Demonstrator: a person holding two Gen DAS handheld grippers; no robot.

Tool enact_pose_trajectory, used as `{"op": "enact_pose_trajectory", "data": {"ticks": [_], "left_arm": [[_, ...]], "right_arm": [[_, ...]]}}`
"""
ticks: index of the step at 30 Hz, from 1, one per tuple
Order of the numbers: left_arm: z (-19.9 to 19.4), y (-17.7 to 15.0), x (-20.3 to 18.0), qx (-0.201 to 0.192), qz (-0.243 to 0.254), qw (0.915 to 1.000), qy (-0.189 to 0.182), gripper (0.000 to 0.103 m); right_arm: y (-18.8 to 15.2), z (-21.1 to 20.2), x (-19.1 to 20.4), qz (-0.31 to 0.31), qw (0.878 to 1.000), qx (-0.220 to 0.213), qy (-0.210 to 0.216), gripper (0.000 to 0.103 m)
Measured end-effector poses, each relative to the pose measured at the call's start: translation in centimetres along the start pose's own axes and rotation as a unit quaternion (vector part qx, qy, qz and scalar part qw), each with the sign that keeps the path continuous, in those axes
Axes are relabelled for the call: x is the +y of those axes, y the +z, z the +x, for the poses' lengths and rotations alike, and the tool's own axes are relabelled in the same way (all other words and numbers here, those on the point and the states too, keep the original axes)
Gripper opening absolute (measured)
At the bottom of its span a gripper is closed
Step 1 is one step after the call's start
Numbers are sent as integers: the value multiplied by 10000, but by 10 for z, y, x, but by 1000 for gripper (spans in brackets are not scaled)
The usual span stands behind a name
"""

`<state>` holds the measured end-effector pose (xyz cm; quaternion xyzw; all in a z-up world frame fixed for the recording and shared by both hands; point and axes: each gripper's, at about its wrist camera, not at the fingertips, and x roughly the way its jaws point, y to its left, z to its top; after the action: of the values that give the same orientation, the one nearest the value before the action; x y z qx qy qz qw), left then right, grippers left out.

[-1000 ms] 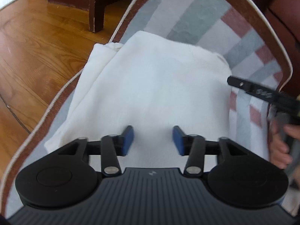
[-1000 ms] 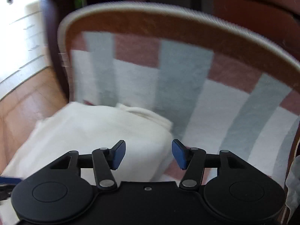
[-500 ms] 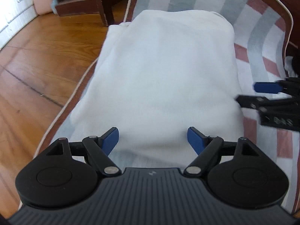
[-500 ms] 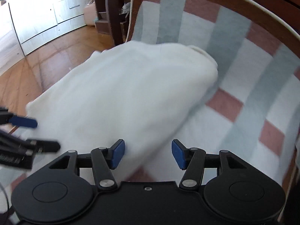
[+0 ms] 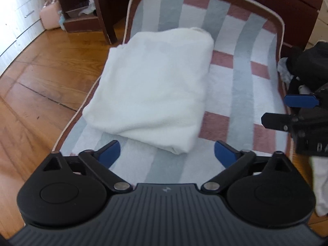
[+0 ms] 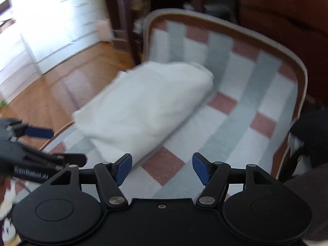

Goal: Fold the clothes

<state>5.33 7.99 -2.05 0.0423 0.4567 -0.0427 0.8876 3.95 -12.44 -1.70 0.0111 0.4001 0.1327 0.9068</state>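
Okay, so the white folded garment (image 5: 155, 86) is lying on the checked rug (image 5: 244, 94), toward the rug's left side, with its left edge hanging just over the rug's brown border onto the wooden floor (image 5: 41, 78). Its long axis runs near to far from where I'm looking, slanted a bit: the near end, a rounded fold, sits closer to the middle of the rug, and the far end has a small bunched lump at the far right corner. From the right wrist camera the same bundle (image 6: 147, 104) reads as a diagonal going from near-left to far-right, though that view is motion-blurred.

My left gripper (image 5: 167, 153) is spread wide with nothing between the blue pads (image 5: 109, 152), hanging just short of the garment's near fold and not touching it. My right gripper (image 6: 162, 168) is also parted and empty, over bare rug just right of the garment's near end.

Writing: on the left gripper's body seen from the right camera I can read roughly "GenRobot.AI", partly cut off. On the right gripper's body (image 5: 305, 121) seen from the left camera only a couple of letters show, too blurred to read.

Far left there's a white drawer unit (image 5: 14, 10) and a pink thing (image 5: 50, 17) next to it.
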Motion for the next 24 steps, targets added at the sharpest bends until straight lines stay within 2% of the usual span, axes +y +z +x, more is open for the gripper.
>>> {"op": "enact_pose_trajectory", "data": {"ticks": [1,2,6,12,18,24], "left_arm": [[-8,-2,-2,-39,-57,10000,9,102],[-14,-4,-5,-74,-89,9999,31,102],[-32,-12,-22,-162,-101,9995,254,102],[-35,-30,-48,53,89,9968,787,103],[-40,-38,-49,173,-185,9973,689,103],[-43,-42,-59,169,-23,9959,886,103]], "right_arm": [[-2,-7,2,-61,10000,-33,-16,80],[-3,-15,4,-122,9999,-65,-32,83],[-10,-44,11,-365,9991,-196,-96,83],[-22,-61,17,-533,9981,-180,-249,83],[-30,-70,15,-502,9984,-101,-221,83],[-37,-77,17,-614,9974,65,-367,83]]}}
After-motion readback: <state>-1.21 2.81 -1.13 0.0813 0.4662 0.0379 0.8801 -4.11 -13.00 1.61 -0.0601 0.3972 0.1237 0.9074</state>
